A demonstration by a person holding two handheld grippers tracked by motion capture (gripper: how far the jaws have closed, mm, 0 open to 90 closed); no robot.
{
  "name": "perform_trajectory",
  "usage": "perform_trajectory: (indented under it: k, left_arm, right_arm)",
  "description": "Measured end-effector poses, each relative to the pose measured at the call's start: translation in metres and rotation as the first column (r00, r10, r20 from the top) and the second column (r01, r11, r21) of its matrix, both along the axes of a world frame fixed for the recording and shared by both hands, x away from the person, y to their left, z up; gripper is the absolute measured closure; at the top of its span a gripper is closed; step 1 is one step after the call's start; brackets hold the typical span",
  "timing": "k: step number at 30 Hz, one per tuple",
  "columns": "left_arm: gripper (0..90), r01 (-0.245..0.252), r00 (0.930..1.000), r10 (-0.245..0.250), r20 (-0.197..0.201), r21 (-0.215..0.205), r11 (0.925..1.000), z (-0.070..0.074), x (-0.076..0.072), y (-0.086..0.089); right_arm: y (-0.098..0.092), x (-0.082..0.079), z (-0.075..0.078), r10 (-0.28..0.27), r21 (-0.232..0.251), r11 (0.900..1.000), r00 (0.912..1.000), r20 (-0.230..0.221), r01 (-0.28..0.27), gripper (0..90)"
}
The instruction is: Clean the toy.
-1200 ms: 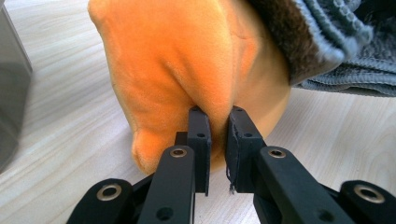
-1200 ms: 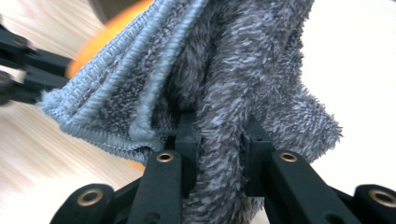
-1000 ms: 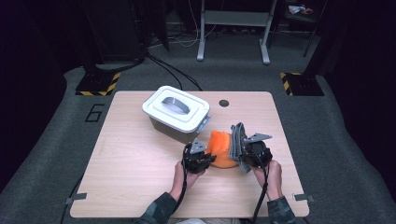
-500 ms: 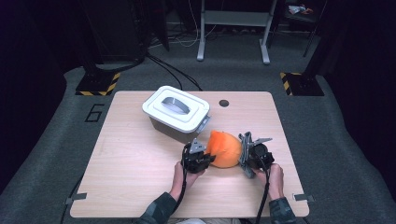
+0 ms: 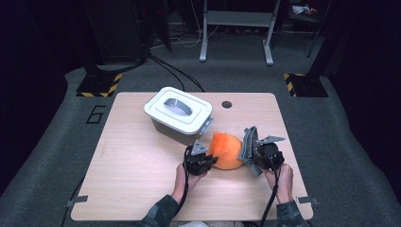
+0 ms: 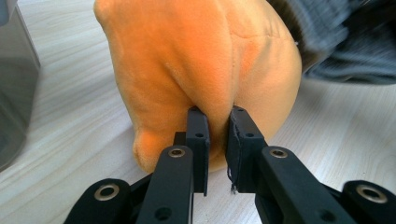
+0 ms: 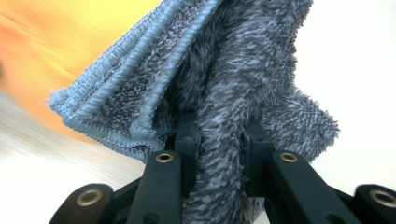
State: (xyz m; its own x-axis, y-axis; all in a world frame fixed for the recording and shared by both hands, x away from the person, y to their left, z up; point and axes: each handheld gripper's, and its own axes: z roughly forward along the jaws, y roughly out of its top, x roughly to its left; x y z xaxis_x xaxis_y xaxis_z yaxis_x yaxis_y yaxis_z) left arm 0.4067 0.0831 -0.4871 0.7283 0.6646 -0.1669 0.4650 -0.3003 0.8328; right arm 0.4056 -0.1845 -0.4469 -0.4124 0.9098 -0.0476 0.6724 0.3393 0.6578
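High view: my left hand-held gripper (image 5: 209, 160) pinches the orange cloth (image 5: 227, 150), my right hand-held gripper (image 5: 252, 153) clamps the grey towel (image 5: 248, 147); that thin orange fold could slip free.

Orange plush toy (image 5: 227, 150); grey-blue towel (image 5: 248, 147); white-lidded grey box (image 5: 178, 114); pale wood table (image 5: 132, 165).
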Motion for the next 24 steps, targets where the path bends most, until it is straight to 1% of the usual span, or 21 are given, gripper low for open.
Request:
perform_trajectory:
  k: [1, 2, 4, 5, 7, 9, 10, 11, 12, 14, 15, 17, 19, 20, 22, 23, 24]
  left_arm:
    - [80.1, 0.000, 1.0000, 0.000, 0.000, -0.001, 1.0000, 0.000, 0.000, 0.000]
    - [80.0, 0.000, 1.0000, 0.000, 0.000, 0.000, 1.0000, 0.000, 0.000, 0.000]
    - [79.6, 0.001, 1.0000, -0.001, 0.001, 0.001, 1.0000, 0.000, 0.000, 0.000]
    - [79.5, 0.002, 1.0000, -0.002, 0.003, 0.003, 1.0000, 0.001, 0.000, 0.000]
    - [78.9, 0.000, 1.0000, 0.000, 0.003, 0.002, 1.0000, 0.000, 0.000, 0.000]
    - [78.0, 0.005, 1.0000, -0.005, -0.005, -0.008, 1.0000, 0.000, 0.001, 0.001]
    - [77.4, 0.007, 1.0000, -0.007, -0.002, -0.007, 0.9999, 0.000, 0.001, 0.002]
    - [76.7, 0.005, 1.0000, -0.005, -0.001, -0.013, 0.9999, 0.000, 0.001, 0.002]
    - [75.1, 0.010, 1.0000, -0.010, 0.000, -0.007, 0.9999, 0.001, 0.001, 0.002]
    - [69.8, 0.006, 1.0000, -0.006, 0.007, -0.011, 0.9999, 0.002, 0.001, 0.002]
    - [67.2, 0.006, 0.9999, -0.006, 0.012, -0.006, 1.0000, 0.002, 0.001, 0.003]
    - [60.5, -0.004, 0.9999, 0.004, 0.016, -0.009, 0.9999, 0.002, 0.001, 0.003]
    - [54.2, -0.006, 0.9999, 0.006, 0.016, 0.000, 1.0000, 0.002, 0.001, 0.002]
    - [52.1, -0.005, 0.9998, 0.004, 0.020, 0.012, 0.9999, 0.002, 0.000, 0.002]
    - [49.4, -0.011, 0.9995, 0.010, 0.028, 0.024, 0.9997, 0.002, 0.000, 0.001]
    - [48.6, -0.014, 0.9991, 0.013, 0.042, 0.038, 0.9992, 0.001, 0.000, 0.000]
    - [48.6, -0.017, 0.9990, 0.015, 0.042, 0.046, 0.9988, 0.000, 0.000, -0.001]
  right_arm:
    - [0.003, -0.003, 0.006, 0.013, 0.010, 1.000, 0.9998, 0.015, -0.013, 73.0]
    - [0.007, -0.005, 0.011, 0.031, 0.010, 0.999, 0.9989, 0.034, -0.031, 73.0]
    - [0.017, -0.009, 0.018, 0.064, 0.013, 0.998, 0.9969, 0.046, -0.065, 73.0]
    - [0.021, -0.009, 0.019, 0.082, 0.011, 0.997, 0.9958, 0.040, -0.082, 73.0]
    - [0.030, -0.005, 0.014, 0.120, -0.019, 0.993, 0.9928, 0.007, -0.119, 73.0]
    - [0.035, -0.001, 0.006, 0.109, -0.038, 0.993, 0.9940, 0.001, -0.109, 73.1]
    - [0.035, 0.000, 0.004, 0.101, -0.024, 0.995, 0.9949, -0.007, -0.101, 73.1]
    - [0.032, 0.002, 0.003, 0.103, -0.017, 0.995, 0.9947, -0.001, -0.103, 73.1]
    - [0.031, 0.003, 0.003, 0.108, -0.010, 0.994, 0.9942, 0.000, -0.108, 73.1]
    - [0.029, 0.004, 0.003, 0.106, -0.008, 0.994, 0.9944, -0.005, -0.106, 73.1]
    - [0.028, 0.004, 0.002, 0.098, -0.005, 0.995, 0.9952, -0.003, -0.098, 73.1]
    - [0.027, 0.006, 0.002, 0.096, -0.005, 0.995, 0.9953, 0.001, -0.096, 73.1]
    - [0.027, 0.007, 0.003, 0.096, -0.007, 0.995, 0.9954, -0.006, -0.096, 73.1]
    - [0.026, 0.008, 0.002, 0.097, -0.002, 0.995, 0.9953, -0.001, -0.097, 73.1]
    - [0.026, 0.010, 0.003, 0.096, 0.002, 0.995, 0.9953, -0.003, -0.096, 73.1]
    - [0.025, 0.011, 0.003, 0.097, 0.001, 0.995, 0.9953, -0.009, -0.097, 73.1]
    - [0.025, 0.012, 0.003, 0.097, -0.001, 0.995, 0.9953, -0.004, -0.097, 73.1]
